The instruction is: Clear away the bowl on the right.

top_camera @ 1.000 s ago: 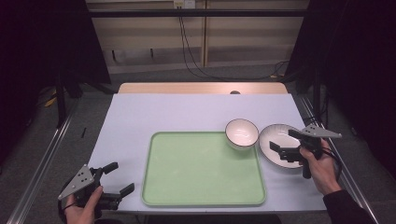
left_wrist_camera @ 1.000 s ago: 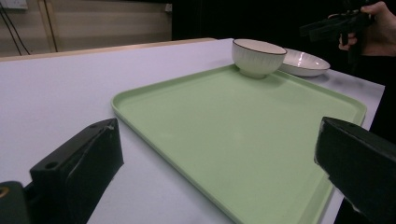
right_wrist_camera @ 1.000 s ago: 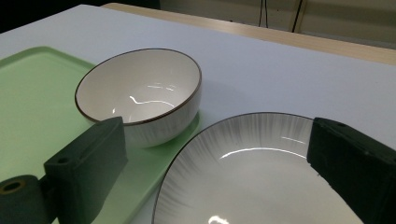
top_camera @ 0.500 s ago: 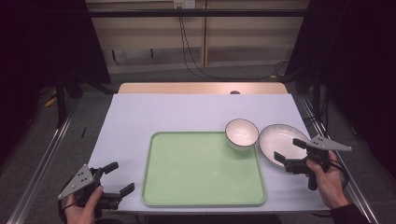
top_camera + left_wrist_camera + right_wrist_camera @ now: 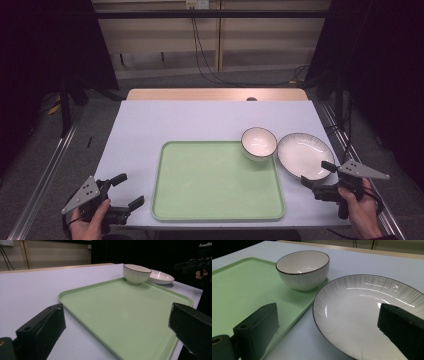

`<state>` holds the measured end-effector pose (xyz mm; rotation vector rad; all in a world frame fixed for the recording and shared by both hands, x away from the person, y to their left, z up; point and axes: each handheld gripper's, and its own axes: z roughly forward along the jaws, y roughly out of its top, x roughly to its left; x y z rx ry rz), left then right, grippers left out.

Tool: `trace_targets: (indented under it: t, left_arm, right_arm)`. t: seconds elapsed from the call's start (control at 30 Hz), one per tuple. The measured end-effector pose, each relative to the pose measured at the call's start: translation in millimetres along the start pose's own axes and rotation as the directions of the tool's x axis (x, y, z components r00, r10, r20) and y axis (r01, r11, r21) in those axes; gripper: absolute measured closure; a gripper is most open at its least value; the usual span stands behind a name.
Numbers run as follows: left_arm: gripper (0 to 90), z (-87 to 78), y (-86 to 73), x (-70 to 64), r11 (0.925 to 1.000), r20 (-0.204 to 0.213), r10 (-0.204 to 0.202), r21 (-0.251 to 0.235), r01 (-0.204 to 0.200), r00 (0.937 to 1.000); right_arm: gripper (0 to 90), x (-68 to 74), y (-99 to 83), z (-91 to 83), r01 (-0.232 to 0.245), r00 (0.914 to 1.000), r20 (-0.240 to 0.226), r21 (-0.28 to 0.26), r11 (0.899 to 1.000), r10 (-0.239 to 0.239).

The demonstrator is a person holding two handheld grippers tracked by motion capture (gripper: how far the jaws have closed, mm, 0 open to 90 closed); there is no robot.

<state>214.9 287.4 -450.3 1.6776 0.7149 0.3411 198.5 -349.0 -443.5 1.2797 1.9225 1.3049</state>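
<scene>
**Grippers spread and empty beside the plate and tray**

Jaws of the right gripper (image 5: 316, 174) stand wide apart at the lower right of the high view, holding nothing, their tips just short of the near rim of the plate (image 5: 305, 155) and pointing toward the upper left of the frame. The plate is round, so it has no long axis; it lies flat on the white table (image 5: 200, 120), hollow side up, right of centre. The bowl (image 5: 258, 142) stands upright just left of it, on the upper right corner of the green tray (image 5: 215, 182). At lower left, the left gripper (image 5: 127, 190) is likewise spread wide and empty, aimed at the tray's left edge without touching it.
</scene>
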Motion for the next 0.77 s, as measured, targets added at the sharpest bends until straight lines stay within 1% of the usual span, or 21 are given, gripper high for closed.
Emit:
trace_targets:
  t: [0.17, 0.2, 0.23, 0.27, 0.33, 0.37, 0.4, 0.47, 0.57, 0.6, 0.63, 0.67, 0.7, 0.73, 0.77]
  left_arm:
    - [0.7, 0.1, 0.1, -0.5, 1.0000, 0.006, -0.005, -0.008, 0.005, 1.0000]
    - [0.7, 0.1, 0.2, -0.8, 0.9999, 0.008, -0.005, -0.010, 0.005, 1.0000]
    - [0.6, -0.5, 0.4, -0.2, 0.9999, 0.012, 0.010, 0.001, -0.010, 0.9999]
    - [0.6, 0.3, 0.4, -1.0, 1.0000, 0.012, 0.000, -0.009, 0.000, 0.9999]
    - [0.6, 1.1, 0.4, -1.8, 0.9999, 0.016, -0.005, -0.011, 0.006, 0.9999]
    - [0.6, 1.3, 0.4, -1.9, 0.9999, 0.017, -0.005, -0.011, 0.005, 0.9998]
    - [0.6, 1.3, 0.4, -1.6, 0.9999, 0.018, -0.004, -0.011, 0.004, 0.9998]
    - [0.6, 1.3, 0.3, -0.6, 0.9999, 0.016, -0.004, -0.011, 0.004, 0.9999]
    - [0.6, 1.4, 0.1, -0.5, 0.9999, 0.014, -0.007, -0.013, 0.008, 0.9999]
    - [0.6, 0.8, 0.1, -0.2, 0.9999, 0.014, -0.005, -0.011, 0.005, 0.9999]
    - [0.6, 0.5, 0.2, -0.1, 0.9999, 0.012, 0.000, -0.011, 0.000, 0.9999]
    - [0.6, 0.6, 0.1, -0.3, 0.9999, 0.012, -0.005, -0.014, 0.005, 0.9999]
    - [0.6, 0.5, 0.0, 0.1, 0.9999, 0.012, -0.003, -0.014, 0.004, 0.9999]
    - [0.6, 0.3, 0.1, 0.5, 0.9999, 0.020, -0.004, -0.013, 0.004, 0.9998]
    - [0.6, 0.4, 0.0, 0.2, 0.9998, 0.015, -0.008, -0.018, 0.009, 0.9998]
  right_arm:
    - [2.8, 0.3, -3.6, -11.9, 0.009, 1.0000, 0.003, -0.004, 1.000, -0.009]
    - [2.7, 0.1, -4.5, -14.0, 0.003, 1.0000, 0.002, -0.007, 1.000, -0.003]
    - [2.7, 0.0, -5.4, -16.1, -0.012, 0.9999, 0.005, -0.014, 1.000, 0.012]
    - [2.7, -0.5, -6.4, -18.2, -0.017, 0.9998, 0.008, -0.018, 1.000, 0.017]
    - [2.9, -2.0, -9.1, -22.2, -0.015, 0.9997, 0.019, -0.021, 1.000, 0.016]
    - [3.0, -1.9, -10.8, -23.9, -0.022, 0.9995, 0.023, -0.022, 1.000, 0.023]
    - [2.8, -2.3, -12.6, -25.4, -0.013, 0.9997, 0.023, -0.015, 1.000, 0.013]
    - [2.9, -1.6, -15.8, -27.5, -0.028, 0.9994, 0.022, -0.011, 1.000, 0.028]
    - [2.7, 0.7, -18.8, -32.0, -0.026, 0.9993, 0.025, -0.009, 1.000, 0.026]
    - [2.7, 1.5, -19.6, -33.5, -0.026, 0.9991, 0.031, -0.015, 1.000, 0.027]
    - [2.5, 2.5, -20.1, -35.0, -0.030, 0.9991, 0.028, -0.017, 0.999, 0.031]
    - [2.4, 2.3, -20.6, -35.9, -0.018, 0.9993, 0.031, -0.021, 1.000, 0.019]
    - [2.3, 3.6, -20.9, -36.5, -0.025, 0.9992, 0.030, -0.015, 1.000, 0.025]
    - [2.2, 3.5, -21.3, -36.0, -0.011, 0.9994, 0.033, -0.010, 1.000, 0.011]
    - [2.3, 3.4, -21.1, -34.7, -0.001, 0.9994, 0.033, -0.005, 1.000, 0.002]
